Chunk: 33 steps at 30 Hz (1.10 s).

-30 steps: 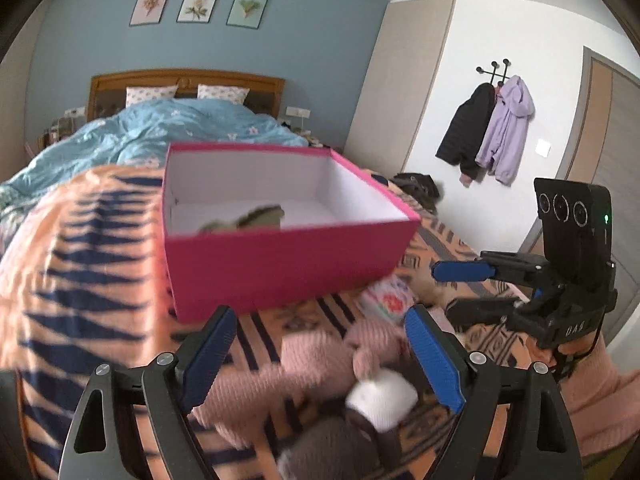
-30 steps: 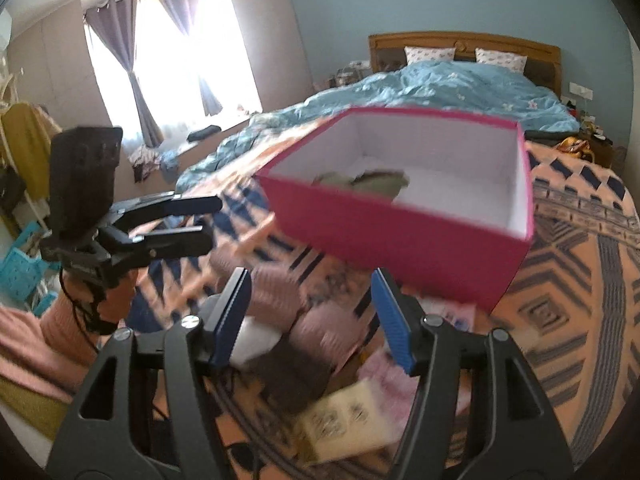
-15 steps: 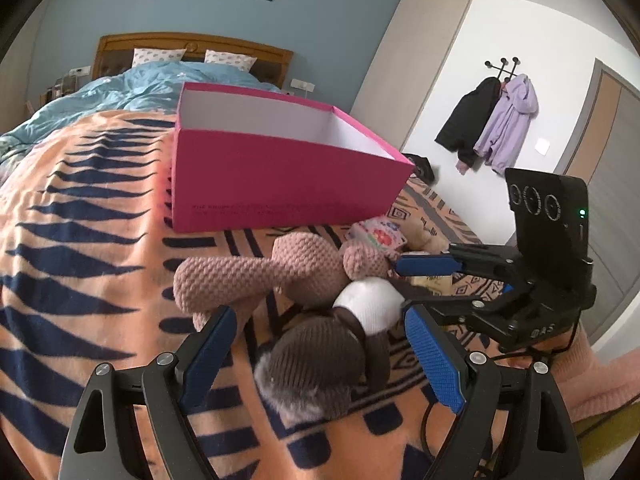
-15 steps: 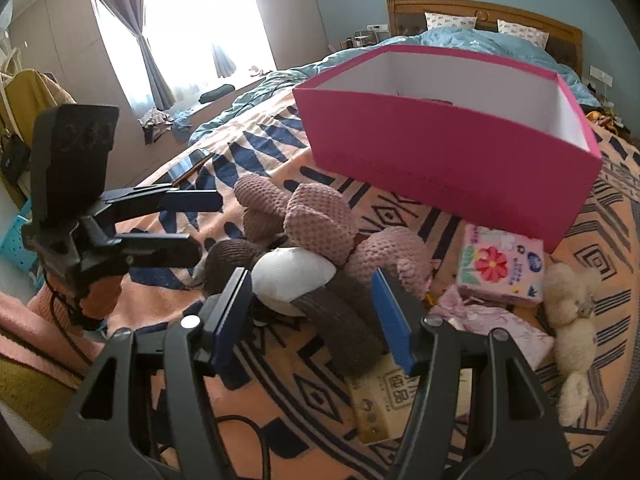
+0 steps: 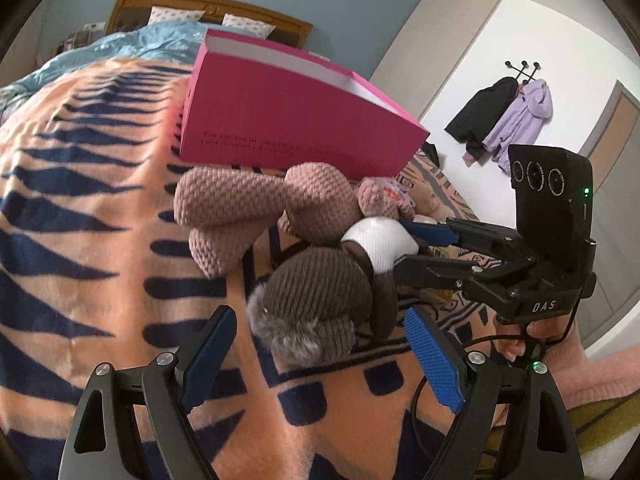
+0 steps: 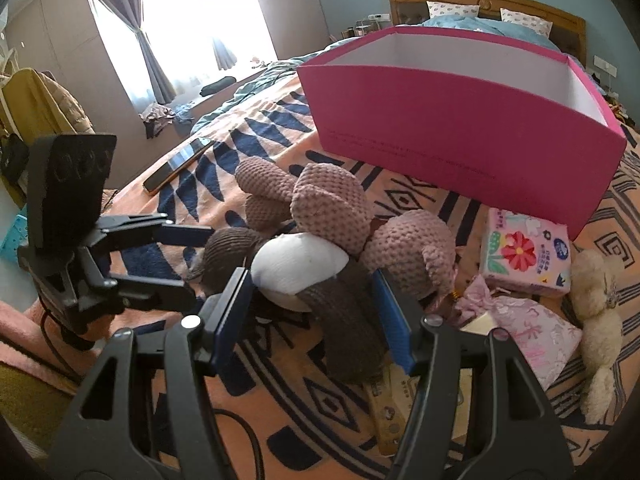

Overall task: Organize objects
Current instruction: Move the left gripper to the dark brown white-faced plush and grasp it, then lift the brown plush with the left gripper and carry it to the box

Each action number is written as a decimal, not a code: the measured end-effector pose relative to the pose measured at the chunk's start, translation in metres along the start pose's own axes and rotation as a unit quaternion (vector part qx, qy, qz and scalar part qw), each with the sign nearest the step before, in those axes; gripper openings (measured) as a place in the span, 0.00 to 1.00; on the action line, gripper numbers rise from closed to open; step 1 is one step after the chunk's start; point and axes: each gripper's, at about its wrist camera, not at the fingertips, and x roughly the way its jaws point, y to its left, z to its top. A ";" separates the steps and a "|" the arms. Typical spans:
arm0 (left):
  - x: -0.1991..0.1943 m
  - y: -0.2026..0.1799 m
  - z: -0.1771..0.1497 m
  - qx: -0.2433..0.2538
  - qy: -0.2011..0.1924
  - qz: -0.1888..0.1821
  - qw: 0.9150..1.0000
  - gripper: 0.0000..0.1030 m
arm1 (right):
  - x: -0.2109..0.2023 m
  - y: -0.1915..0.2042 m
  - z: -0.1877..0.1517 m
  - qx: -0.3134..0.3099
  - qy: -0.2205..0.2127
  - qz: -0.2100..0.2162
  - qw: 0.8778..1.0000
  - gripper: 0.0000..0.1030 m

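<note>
grippers: left gripper (image 5: 316, 360) and right gripper (image 6: 312, 316) have both dropped from above the box to bed level; both released, nothing pinched.
box: pink box (image 6: 460, 136) on the bed, now seen side-on just behind the toy.
toy: knit plush (image 6: 320, 256) lies on the blanket (image 5: 80, 240) in front of the box, its brown end between the left jaws, its white belly and brown limb between the right jaws.
meaning: looks like a two-handed pickup is set up; closing comes next.
small stuff: tissue pack (image 6: 524, 252), pink pouch (image 6: 532, 324), cream toy (image 6: 596, 308) still outside the box.
</note>
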 end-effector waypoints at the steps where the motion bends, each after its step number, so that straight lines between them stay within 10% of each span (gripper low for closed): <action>1: 0.001 0.001 -0.001 -0.002 0.001 0.002 1.000 0.79 | 0.000 0.000 0.000 0.001 -0.003 -0.004 1.000 0.62; 13: 0.014 0.008 -0.006 -0.041 0.041 -0.013 0.998 0.51 | 0.004 0.002 -0.001 0.002 -0.003 0.020 1.000 0.55; 33: -0.005 -0.021 0.014 0.002 0.006 -0.022 1.000 0.51 | -0.032 0.015 0.002 -0.015 -0.054 0.011 0.998 0.53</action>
